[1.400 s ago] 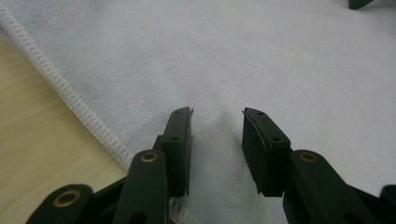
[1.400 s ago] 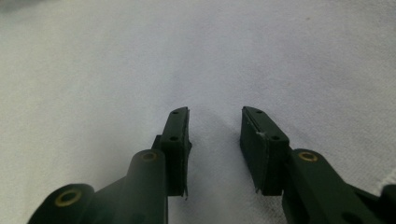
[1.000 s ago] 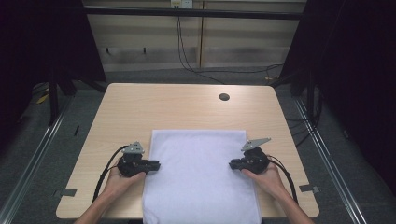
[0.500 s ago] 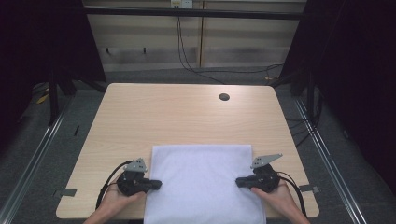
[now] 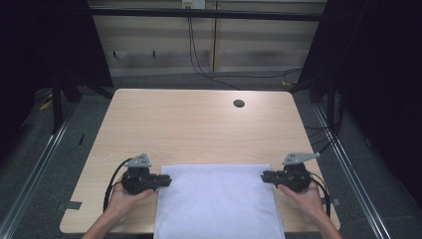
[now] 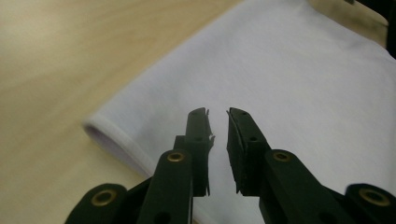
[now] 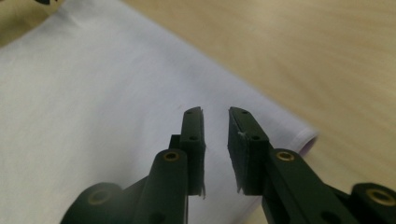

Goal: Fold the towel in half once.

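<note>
High view: I have the white cloth (image 5: 216, 199) lying flat at my near edge of the table (image 5: 199, 124), its front running off the near side, with my left gripper (image 5: 166, 181) at its left far corner and my right gripper (image 5: 265, 176) at its right far corner, both pointing inward. A small dark hole (image 5: 239, 103) sits well apart toward the far side.

In the left gripper view my jaws stand a narrow gap apart above the cloth (image 6: 280, 84), and I see fabric through the gap rather than pinched between them, so I judge the left gripper (image 6: 218, 116) to be holding nothing. The right gripper view reads the same: the right gripper (image 7: 215, 114) has its jaws slightly parted over the cloth (image 7: 93, 93), nothing clamped.

What worries me from here is mostly about the grip. The gaps are small, so if I close on the hemmed corner I could catch only one layer of what looks like a folded edge, and the lower layer would drag or stay behind. If I come down too steeply the tips could push the fabric into a wrinkle instead of getting under it. Since so much cloth hangs toward me, an uneven pull by one hand would skew it, or let its weight slide it off the table. Closing on bare wood is also a risk.
</note>
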